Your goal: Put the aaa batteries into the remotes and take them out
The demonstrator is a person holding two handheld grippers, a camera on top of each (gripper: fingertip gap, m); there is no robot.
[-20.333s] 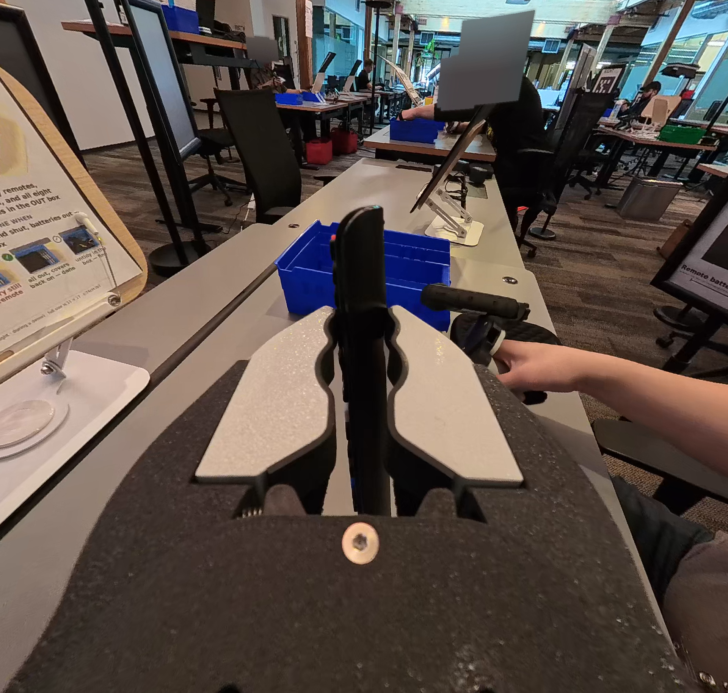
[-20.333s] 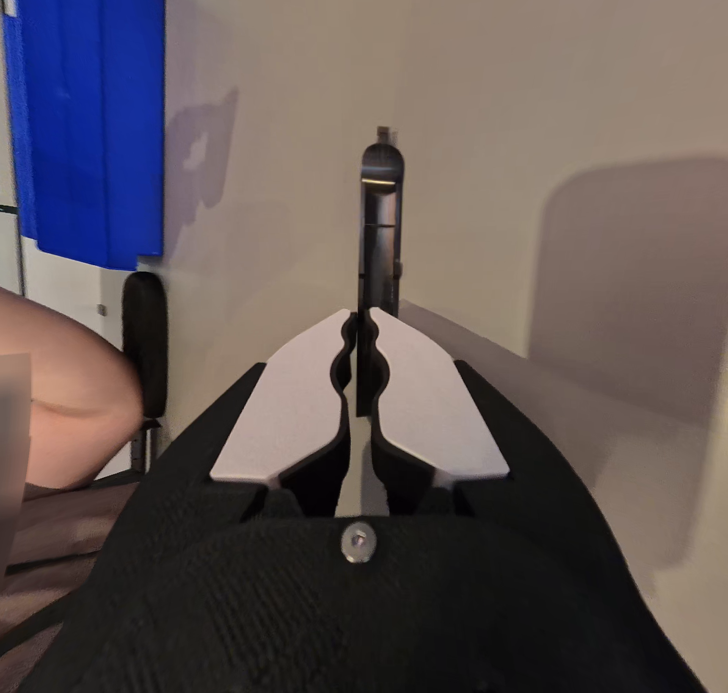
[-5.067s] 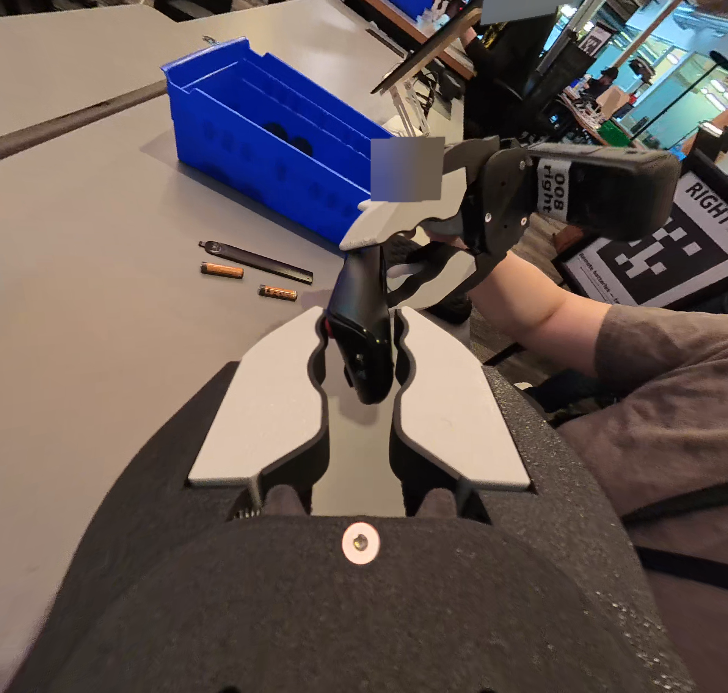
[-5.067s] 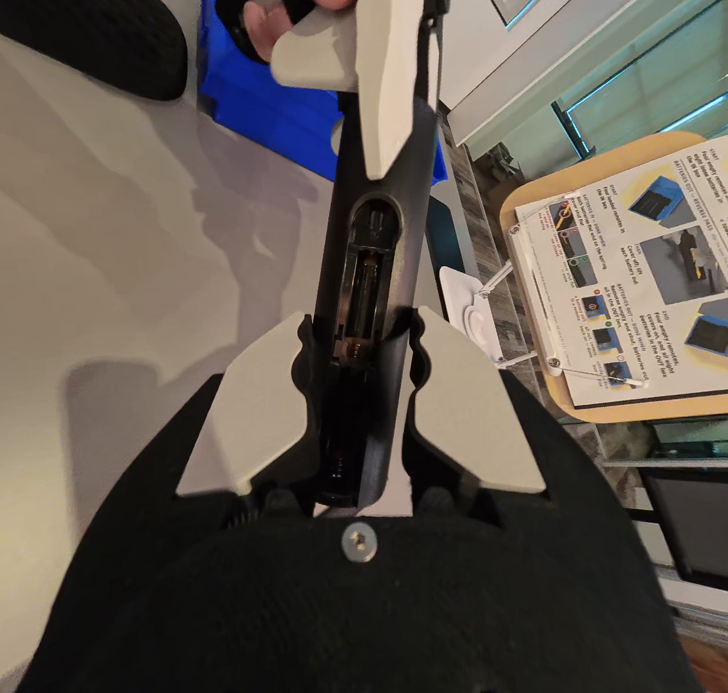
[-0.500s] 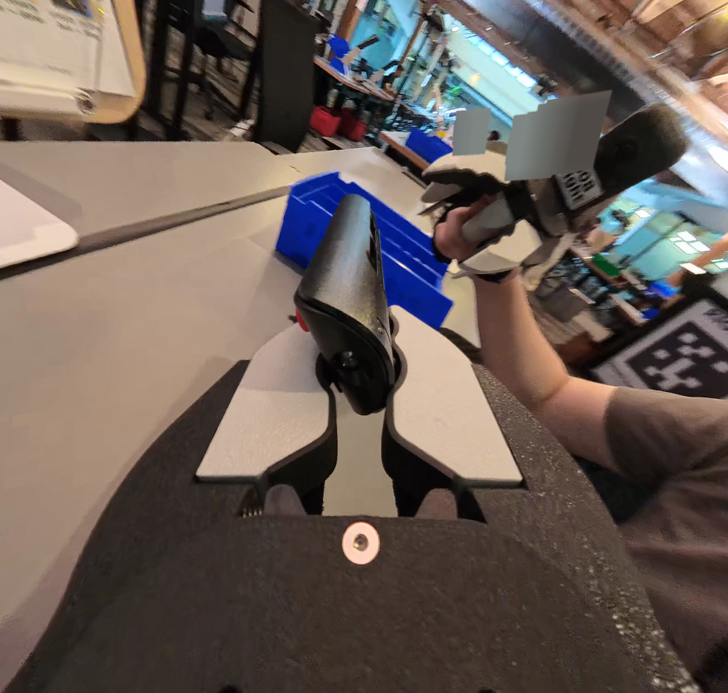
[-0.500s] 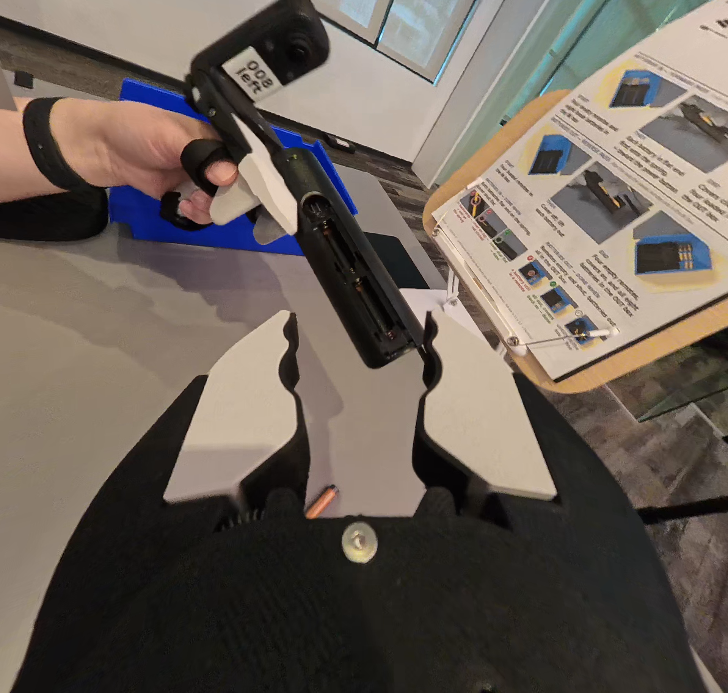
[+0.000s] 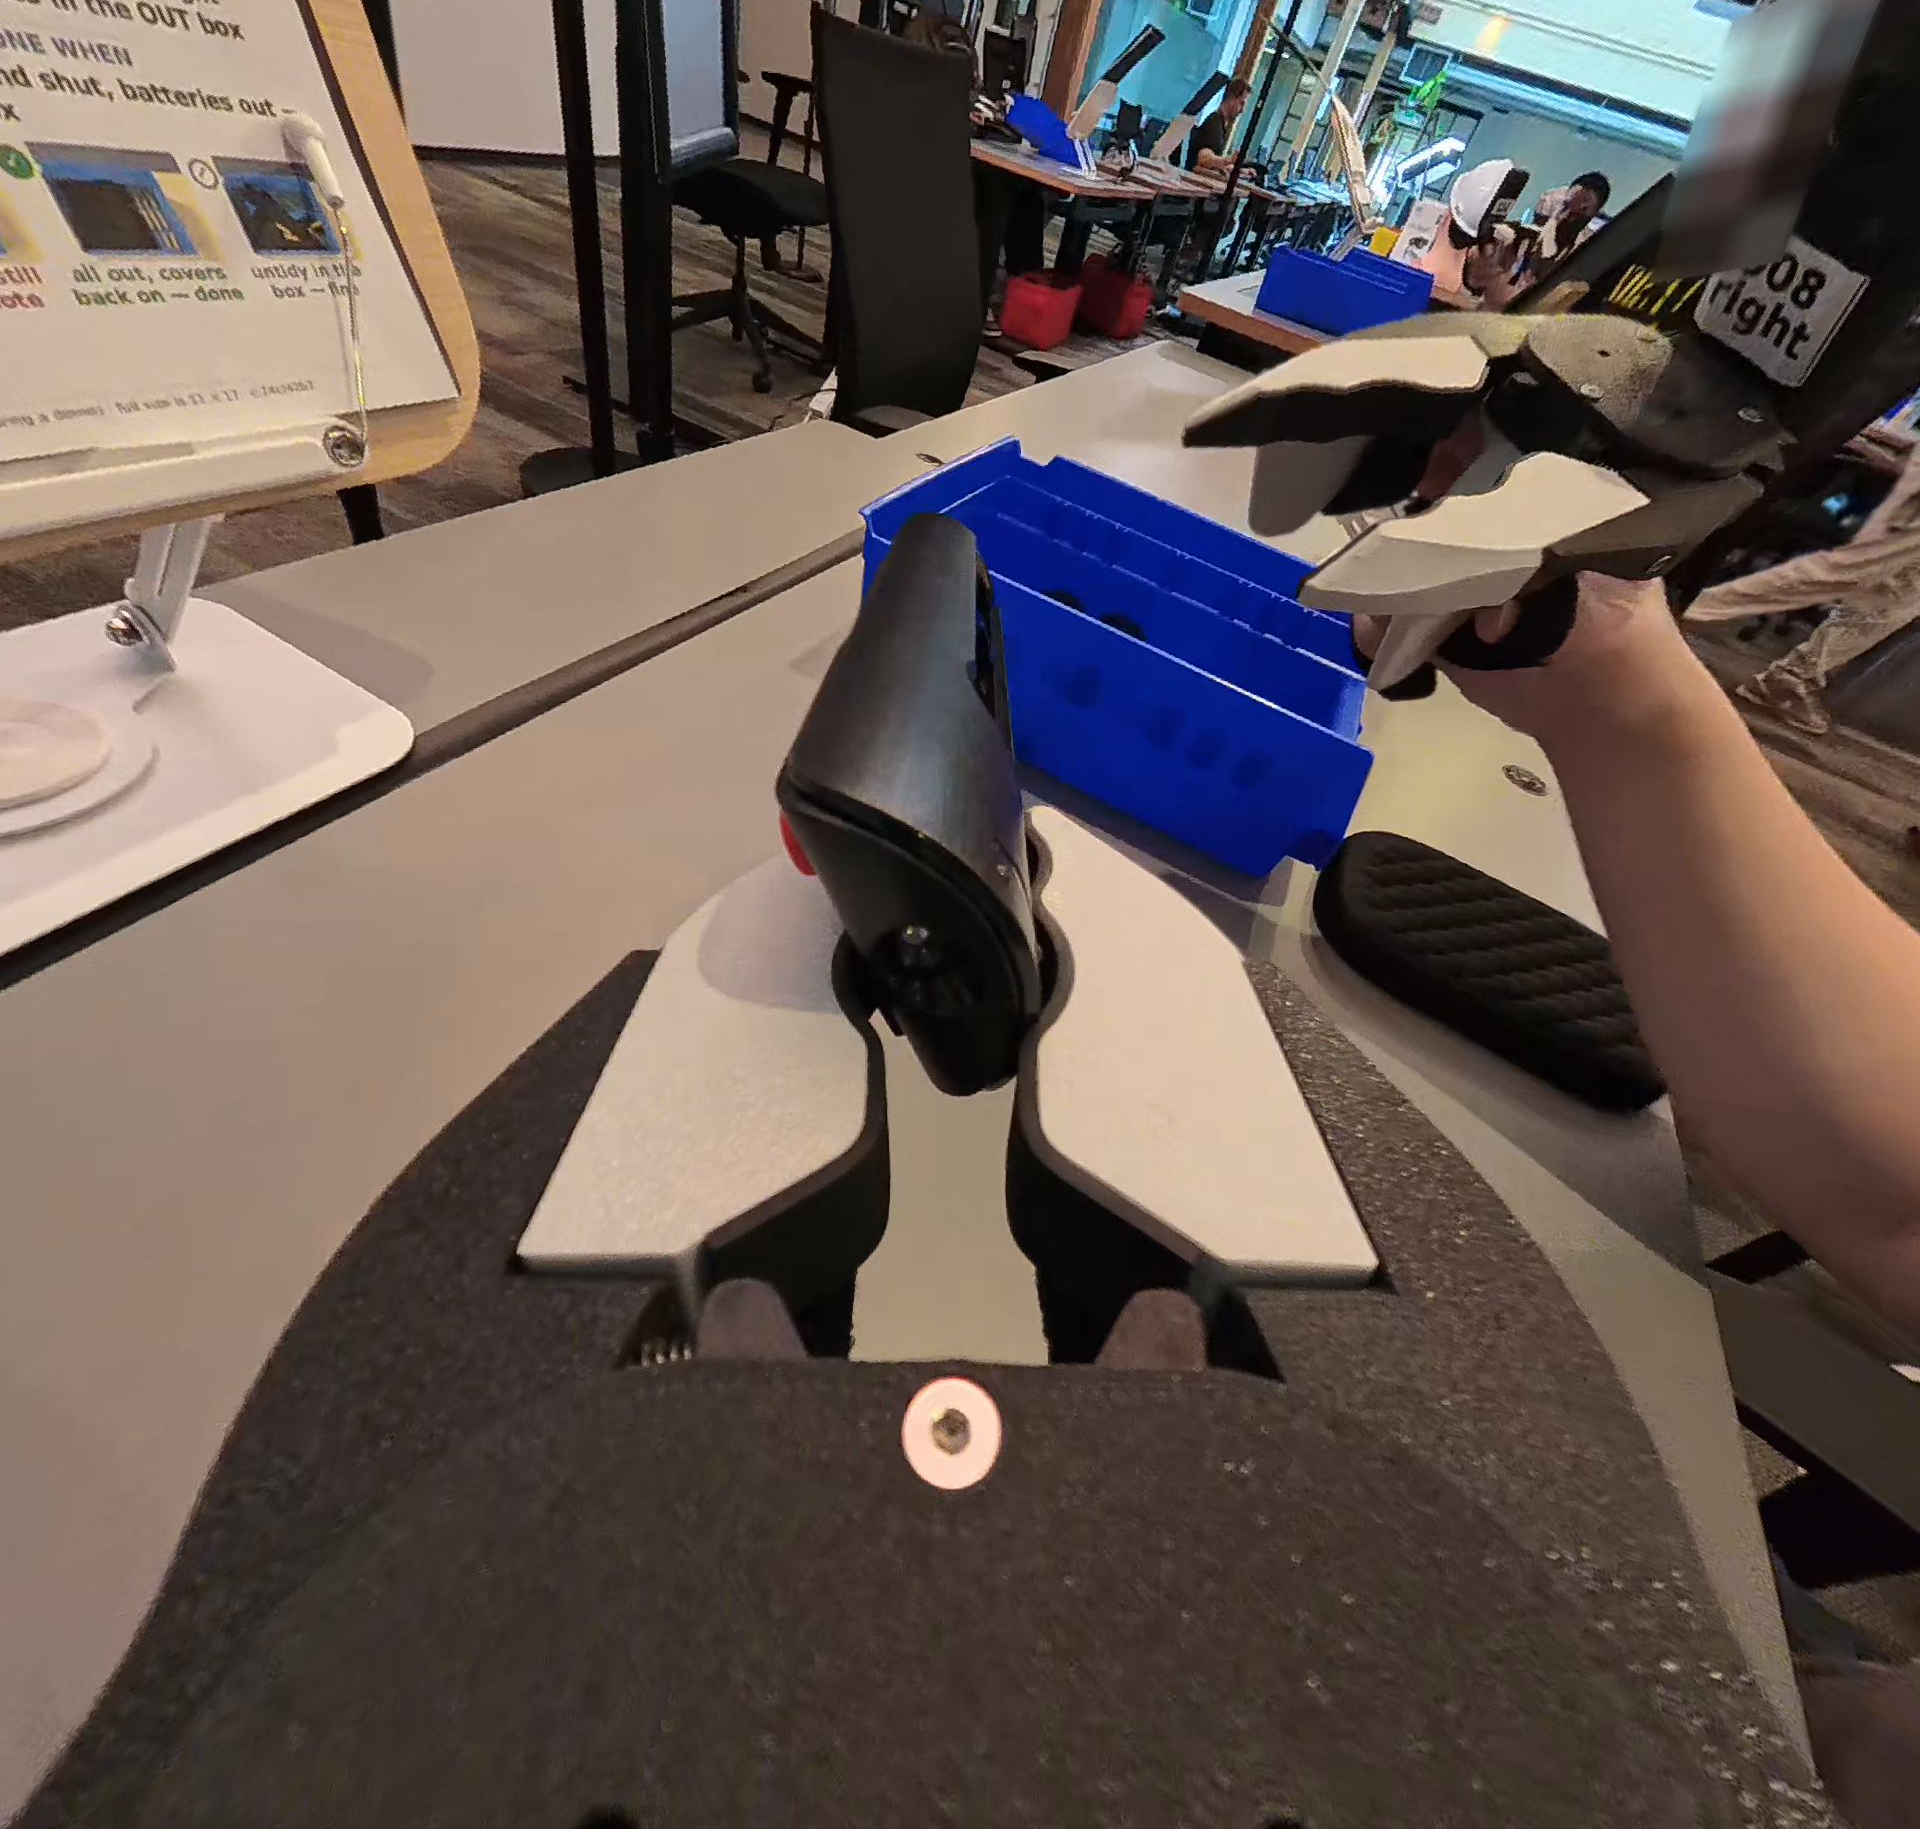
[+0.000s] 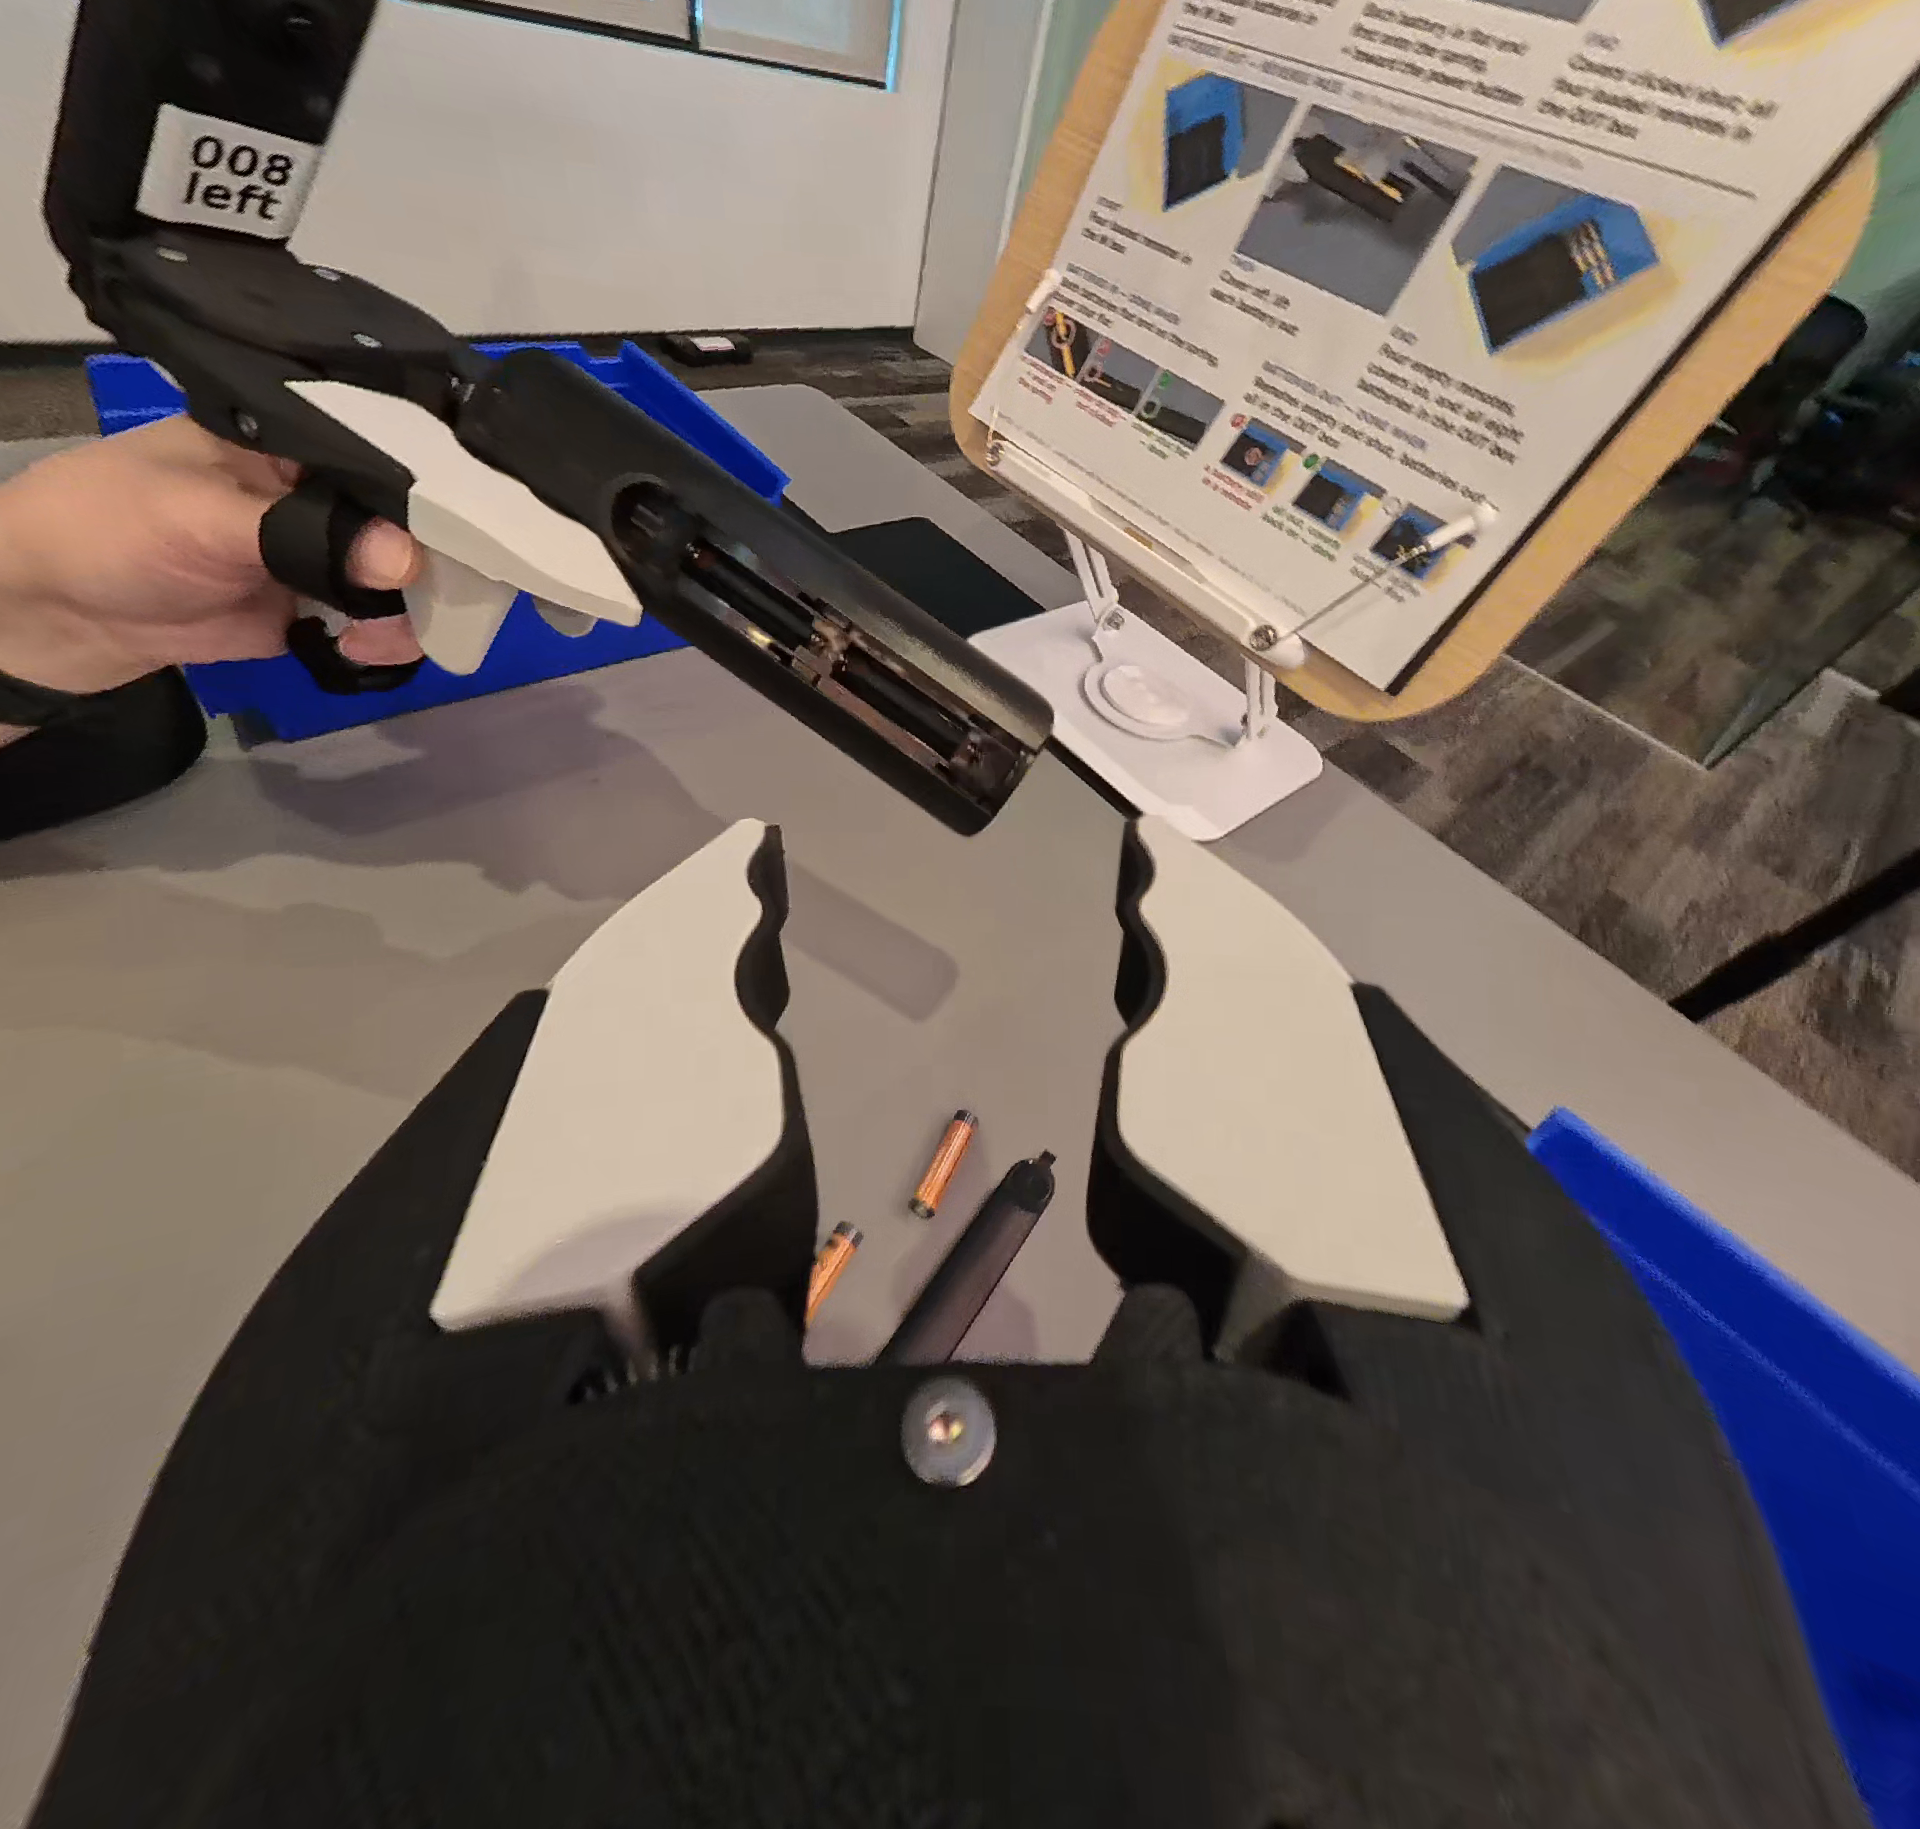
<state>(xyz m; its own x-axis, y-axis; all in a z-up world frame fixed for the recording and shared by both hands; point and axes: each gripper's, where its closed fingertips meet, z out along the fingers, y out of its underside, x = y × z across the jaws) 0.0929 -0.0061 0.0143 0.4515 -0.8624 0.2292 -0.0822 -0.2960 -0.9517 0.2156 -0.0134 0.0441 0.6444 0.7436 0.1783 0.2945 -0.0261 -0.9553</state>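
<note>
My left gripper is shut on the front end of a black remote, held above the grey table. In the right wrist view the remote points down to the right, its uncovered battery compartment facing me and looking empty. The left gripper shows there too. My right gripper is open and empty, just short of the remote's end; it also shows in the left wrist view. Two AAA batteries and the black battery cover lie on the table under it.
A blue bin stands behind the remote, with a black wrist pad to its right. A second blue bin is at my right. An instruction board on a white stand is at the table's edge.
My right gripper has drawn back from the remote's end, and both batteries and the cover now show beneath it. The left gripper has swung the remote more sideways.
</note>
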